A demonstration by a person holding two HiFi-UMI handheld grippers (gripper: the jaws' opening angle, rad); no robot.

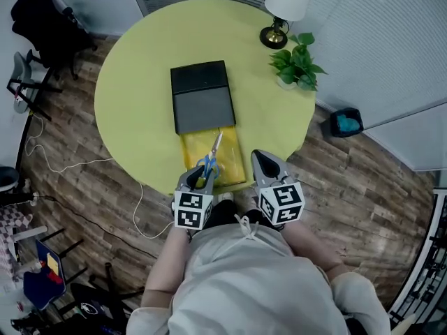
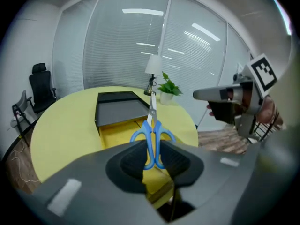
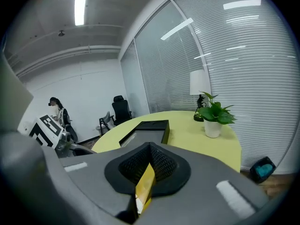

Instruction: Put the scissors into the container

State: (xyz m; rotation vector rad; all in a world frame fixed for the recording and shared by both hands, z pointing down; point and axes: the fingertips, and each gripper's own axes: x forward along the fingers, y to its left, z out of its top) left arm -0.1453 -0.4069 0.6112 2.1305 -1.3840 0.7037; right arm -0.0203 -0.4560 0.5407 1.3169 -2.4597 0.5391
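Note:
Scissors (image 1: 211, 158) with blue handles and steel blades hang over the pulled-out yellow drawer (image 1: 231, 160) of a black container (image 1: 202, 103). My left gripper (image 1: 202, 177) is shut on the handles, and the blades point away from me toward the black box. In the left gripper view the scissors (image 2: 152, 130) stand upright between the pads above the drawer (image 2: 117, 130). My right gripper (image 1: 265, 160) sits at the drawer's right front corner. In the right gripper view it (image 3: 149, 170) is shut on a thin yellow edge (image 3: 146, 187) of the drawer, with the container (image 3: 150, 130) beyond.
The round yellow table (image 1: 133, 103) carries a lamp (image 1: 288, 5) and a potted plant (image 1: 297, 65) at the far right. A blue bin (image 1: 347, 123), cables and office chairs are on the wooden floor. A person (image 3: 56, 109) stands far off in the right gripper view.

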